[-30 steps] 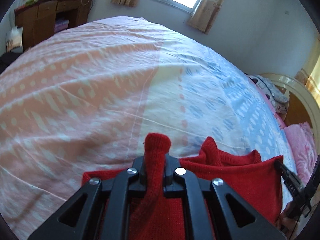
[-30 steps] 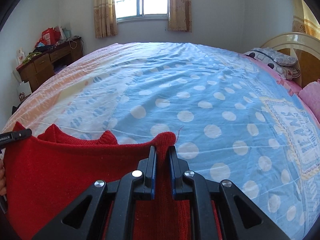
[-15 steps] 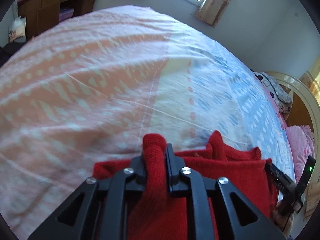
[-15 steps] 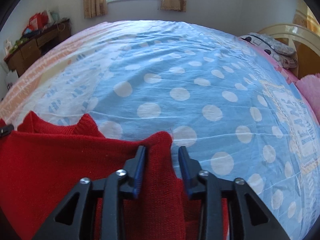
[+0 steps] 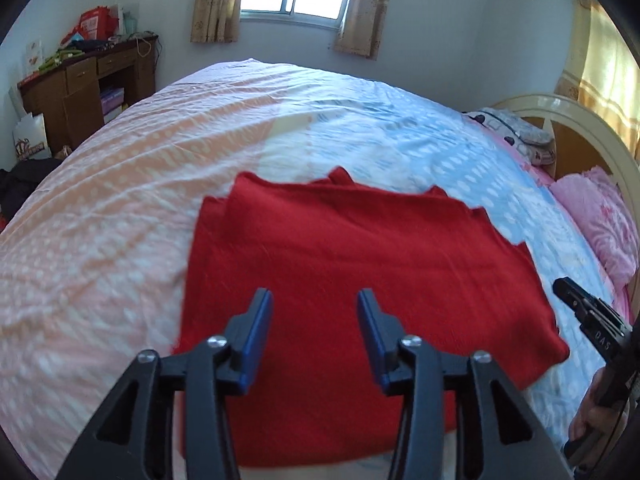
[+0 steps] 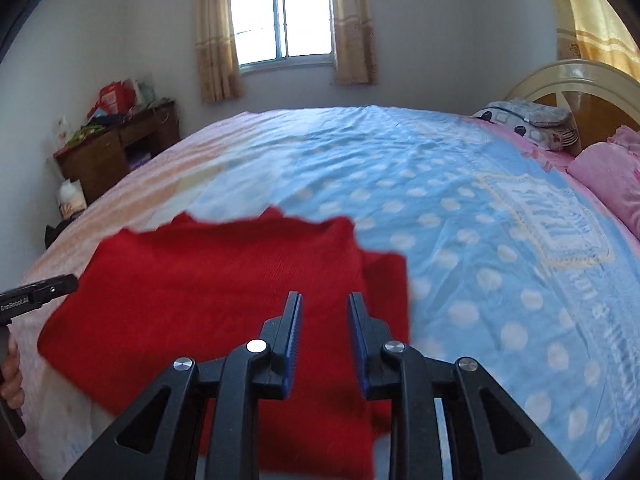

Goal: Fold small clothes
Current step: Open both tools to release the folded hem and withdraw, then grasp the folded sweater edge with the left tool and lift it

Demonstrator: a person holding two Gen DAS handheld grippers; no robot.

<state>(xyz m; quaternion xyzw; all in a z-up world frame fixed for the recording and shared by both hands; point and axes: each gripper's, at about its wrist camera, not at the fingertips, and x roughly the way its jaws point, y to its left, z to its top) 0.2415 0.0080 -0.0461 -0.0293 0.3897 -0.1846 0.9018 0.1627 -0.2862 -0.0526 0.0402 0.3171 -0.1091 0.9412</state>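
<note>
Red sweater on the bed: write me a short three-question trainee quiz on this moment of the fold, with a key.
1. True or false: the left gripper is clamped on the red sweater.
2. Multiple choice: the sweater lies on (A) the wooden desk, (B) the bedspread, (C) the pink pillow.
3. Fill in: in the right wrist view, the right gripper has its jaws ____, with nothing pinched between them.

Key:
1. False. Its jaws have just been opening, and they stand apart above the cloth, gripping nothing.
2. B.
3. Apart. They have just been closing a little, and a clear gap remains.
</note>
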